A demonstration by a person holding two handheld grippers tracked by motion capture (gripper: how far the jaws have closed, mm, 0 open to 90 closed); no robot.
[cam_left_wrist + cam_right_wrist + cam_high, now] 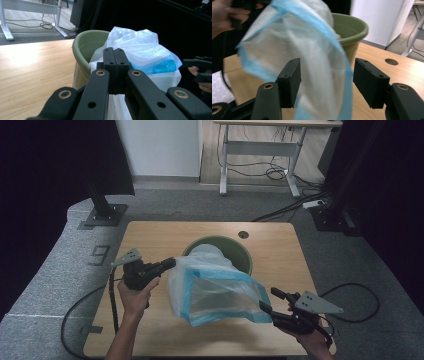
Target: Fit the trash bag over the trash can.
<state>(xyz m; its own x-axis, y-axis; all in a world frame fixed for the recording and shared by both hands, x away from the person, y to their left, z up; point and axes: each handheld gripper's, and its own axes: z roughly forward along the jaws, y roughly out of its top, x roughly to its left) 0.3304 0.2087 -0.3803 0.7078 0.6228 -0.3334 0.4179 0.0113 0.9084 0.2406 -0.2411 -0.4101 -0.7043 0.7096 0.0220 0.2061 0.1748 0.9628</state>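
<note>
1. Your left gripper's (pixel 167 264) fingers (pixel 115 65) are pressed together, clamped on the near edge of the plastic bag (pixel 212 287); in the left gripper view thin white film sits in the seam between them.
2. Your right gripper's (pixel 266 302) fingers (pixel 290 80) stand apart. The bag's blue-trimmed rim hangs in the gap between them, and neither pad presses on it.
3. The bag is translucent white with a blue band round its mouth. It is held above the desk (pixel 150 240), stretched between the two grippers, with its mouth gaping toward your right gripper.
4. The bag's far end lies over the near rim of the green bucket (pixel 240 251). Whether it reaches down inside the bucket cannot be told.
5. The bucket stands upright on the desk, toward the far middle, just short of the round cable hole (pixel 243 234).
6. Your left hand (pixel 134 296) grips its tool at the bag's left side; your right hand holds its tool at the desk's near right corner.
7. A cable trails from each gripper off the desk's sides.
</note>
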